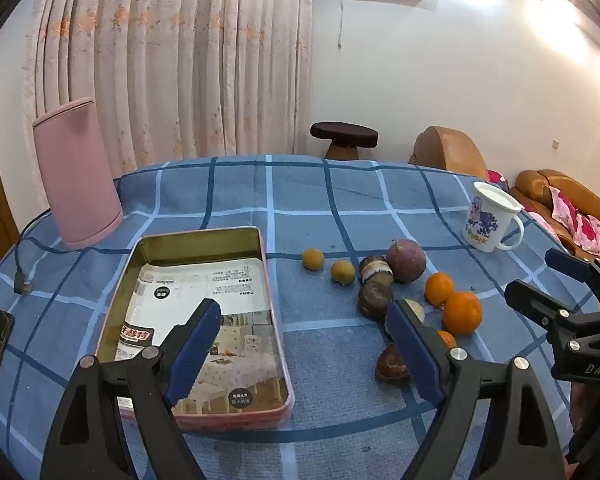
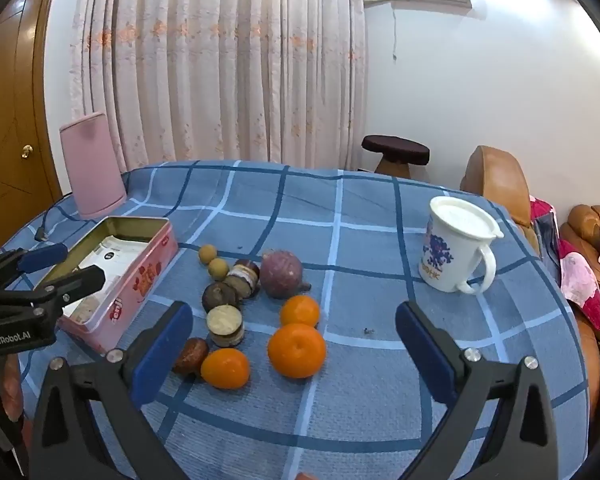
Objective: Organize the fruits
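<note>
Both grippers hover empty above the cloth, jaws spread wide: left gripper [image 1: 304,346] over the tin's right edge, right gripper [image 2: 294,354] around the nearest orange [image 2: 297,350]. No fruit is gripped, so the first pick appears pending. Fruit lies loose right of the tin [image 2: 140,276]: oranges near, brown pieces beyond, possibly chestnuts, small yellow ones farthest. Next: lower, close on that orange, carry left.

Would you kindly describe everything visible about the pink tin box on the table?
The pink tin box is a shallow rectangular metal tin, lidless and open, with a gold-toned inside wall and red printing on its pink side. It lies flat on the blue checked tablecloth, left of the fruits, holding only a printed paper sheet.
</note>
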Action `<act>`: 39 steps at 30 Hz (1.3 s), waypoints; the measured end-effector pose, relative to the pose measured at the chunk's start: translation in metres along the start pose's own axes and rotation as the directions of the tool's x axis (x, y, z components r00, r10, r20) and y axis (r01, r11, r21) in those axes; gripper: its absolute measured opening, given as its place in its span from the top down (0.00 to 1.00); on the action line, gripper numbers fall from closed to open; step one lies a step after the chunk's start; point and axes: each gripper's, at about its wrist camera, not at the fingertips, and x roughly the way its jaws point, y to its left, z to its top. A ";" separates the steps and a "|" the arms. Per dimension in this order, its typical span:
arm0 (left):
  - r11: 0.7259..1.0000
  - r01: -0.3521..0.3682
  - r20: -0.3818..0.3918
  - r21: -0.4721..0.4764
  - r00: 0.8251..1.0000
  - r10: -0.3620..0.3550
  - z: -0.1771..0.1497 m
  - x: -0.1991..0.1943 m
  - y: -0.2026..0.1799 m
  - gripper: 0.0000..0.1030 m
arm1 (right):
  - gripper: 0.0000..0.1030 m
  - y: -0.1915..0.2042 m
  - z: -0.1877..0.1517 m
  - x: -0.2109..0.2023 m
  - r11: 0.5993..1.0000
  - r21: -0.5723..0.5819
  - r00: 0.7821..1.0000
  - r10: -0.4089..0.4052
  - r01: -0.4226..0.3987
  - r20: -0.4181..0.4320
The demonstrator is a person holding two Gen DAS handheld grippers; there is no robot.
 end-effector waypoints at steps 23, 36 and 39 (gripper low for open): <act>0.999 0.009 -0.039 0.051 0.999 -0.007 -0.010 0.015 -0.019 0.16 | 0.00 -0.008 -0.008 0.003 1.000 0.020 1.000 -0.012 0.013 -0.022; 0.998 0.013 -0.041 0.058 0.999 -0.011 -0.012 0.014 -0.022 0.16 | 0.00 -0.009 -0.010 0.004 1.000 0.025 1.000 -0.012 0.013 -0.023; 0.998 0.014 -0.042 0.058 0.999 -0.011 -0.012 0.014 -0.022 0.16 | 0.00 -0.010 -0.011 0.004 1.000 0.025 1.000 -0.014 0.015 -0.024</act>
